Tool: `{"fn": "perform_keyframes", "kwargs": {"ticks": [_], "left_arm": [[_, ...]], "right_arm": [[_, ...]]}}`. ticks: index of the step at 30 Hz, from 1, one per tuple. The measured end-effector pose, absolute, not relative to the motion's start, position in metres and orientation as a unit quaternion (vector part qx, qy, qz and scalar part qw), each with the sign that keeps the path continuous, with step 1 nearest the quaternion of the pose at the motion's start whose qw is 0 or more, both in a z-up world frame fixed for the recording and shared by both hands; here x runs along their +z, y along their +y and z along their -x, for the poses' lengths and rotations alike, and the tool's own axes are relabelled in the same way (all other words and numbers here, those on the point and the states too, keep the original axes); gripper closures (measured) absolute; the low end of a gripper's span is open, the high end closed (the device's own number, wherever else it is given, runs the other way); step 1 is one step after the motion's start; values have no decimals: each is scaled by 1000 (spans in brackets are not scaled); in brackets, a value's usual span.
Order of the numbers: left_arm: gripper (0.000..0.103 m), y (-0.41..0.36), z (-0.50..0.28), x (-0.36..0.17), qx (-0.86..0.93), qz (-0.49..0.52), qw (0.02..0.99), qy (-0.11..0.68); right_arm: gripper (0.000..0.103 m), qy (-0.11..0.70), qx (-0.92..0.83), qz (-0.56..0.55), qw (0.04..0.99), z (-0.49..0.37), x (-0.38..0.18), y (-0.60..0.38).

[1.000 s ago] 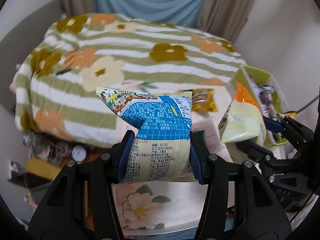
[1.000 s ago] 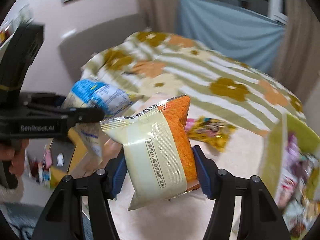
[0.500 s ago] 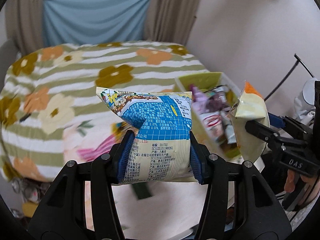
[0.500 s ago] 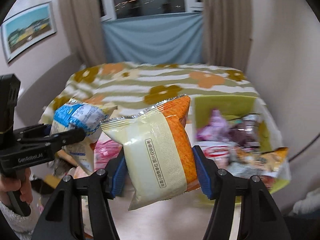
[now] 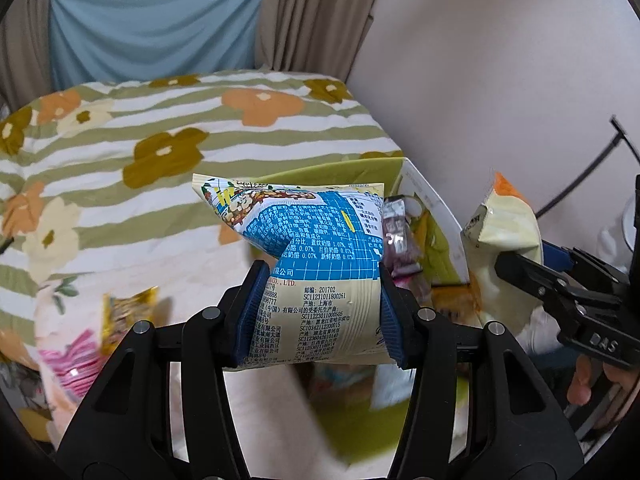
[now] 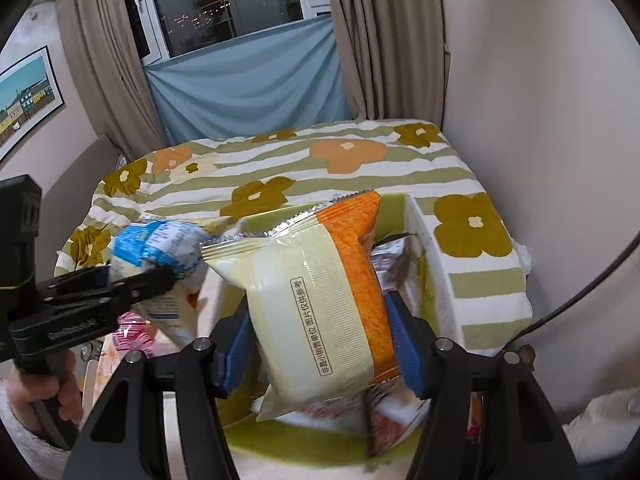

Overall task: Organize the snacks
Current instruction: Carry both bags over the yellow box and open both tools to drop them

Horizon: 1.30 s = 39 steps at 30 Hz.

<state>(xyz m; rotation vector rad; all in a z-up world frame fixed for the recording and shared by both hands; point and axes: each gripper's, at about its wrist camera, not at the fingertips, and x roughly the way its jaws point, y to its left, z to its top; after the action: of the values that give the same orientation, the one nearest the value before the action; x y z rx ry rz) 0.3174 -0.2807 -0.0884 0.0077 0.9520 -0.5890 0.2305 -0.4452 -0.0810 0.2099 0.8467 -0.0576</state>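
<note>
A: What does the left gripper (image 5: 319, 312) hold at this moment?

B: Its blue pads are pressed on the blue and cream snack bag (image 5: 316, 264), which bulges between them. The right gripper (image 6: 320, 340) is clamped in the same way on the orange and cream snack packet (image 6: 320, 300).

A: And what has changed?

B: One second ago both cameras looked mostly at the bed and its flowered blanket (image 5: 160, 140), with the green box (image 5: 436, 240) at the far right edge. Now the box is directly behind and under both packets. In the right wrist view its white wall (image 6: 436, 264) and the snacks inside are just below the packet.

A: So what does this mean for the task?

B: I judge that the carry is nearly done, and the next step is to lower and release both packets into the box. A yellow packet (image 5: 128, 316) and a pink packet (image 5: 76, 364) lie on the bed, so more rounds remain, I think
</note>
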Motion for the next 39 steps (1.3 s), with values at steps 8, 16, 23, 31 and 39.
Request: {"fn": "perform_keyframes", "kwargs": {"ticks": [8, 16, 23, 31, 39], "left_arm": [[39, -327, -348, -121, -242, -1, 845, 477], [10, -324, -339, -122, -188, -32, 863, 467], [10, -303, -317, -111, -155, -62, 880, 445], [10, -288, -305, -112, -148, -40, 878, 454], [10, -277, -291, -113, -141, -26, 875, 463]], "right_arm": [[45, 436, 7, -122, 892, -266, -107, -495], [45, 448, 33, -133, 884, -280, -120, -512], [45, 448, 43, -140, 882, -287, -117, -515], [45, 462, 60, -136, 874, -314, -124, -505], [14, 462, 64, -167, 869, -320, -139, -504]]}}
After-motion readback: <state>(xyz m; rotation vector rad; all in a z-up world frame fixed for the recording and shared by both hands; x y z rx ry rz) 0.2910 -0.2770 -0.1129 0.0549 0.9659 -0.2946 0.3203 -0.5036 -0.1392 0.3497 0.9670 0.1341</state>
